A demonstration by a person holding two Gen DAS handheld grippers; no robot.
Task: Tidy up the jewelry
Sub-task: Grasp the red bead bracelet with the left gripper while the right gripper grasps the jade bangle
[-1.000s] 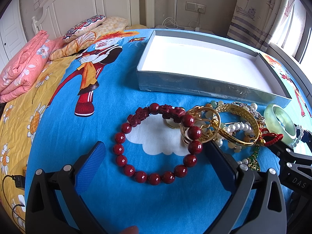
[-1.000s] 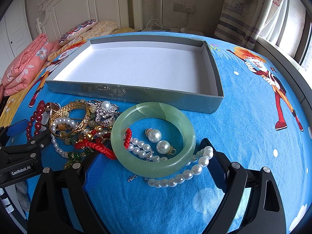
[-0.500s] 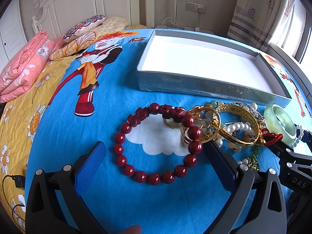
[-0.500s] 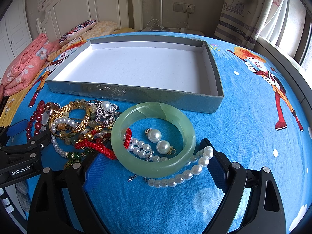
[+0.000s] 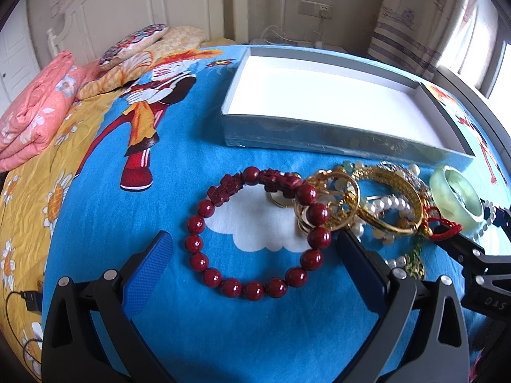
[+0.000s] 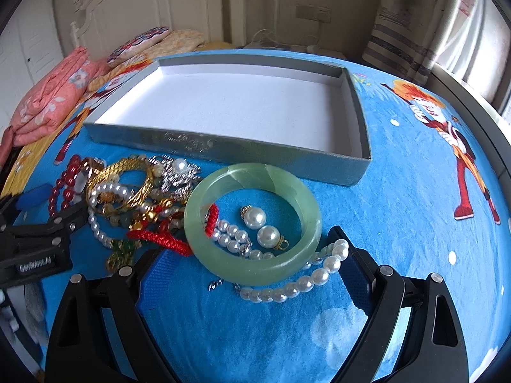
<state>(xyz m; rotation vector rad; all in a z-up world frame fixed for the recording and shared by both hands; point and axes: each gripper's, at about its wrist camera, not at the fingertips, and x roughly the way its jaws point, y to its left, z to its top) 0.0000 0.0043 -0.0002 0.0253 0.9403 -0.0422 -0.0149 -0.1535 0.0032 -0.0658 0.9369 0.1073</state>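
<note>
Jaws wide; red cord [image 6: 159,239] crowds jade bangle [image 6: 252,223], tray [image 6: 223,146] behind.

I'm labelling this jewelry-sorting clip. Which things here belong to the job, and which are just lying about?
Job: dark red bead bracelet; pale green jade bangle; white pearl strand; gold bangles; shallow grey box with white lining; open left gripper; open right gripper.

Lying about: folded pink quilt; patterned pillow.
</note>
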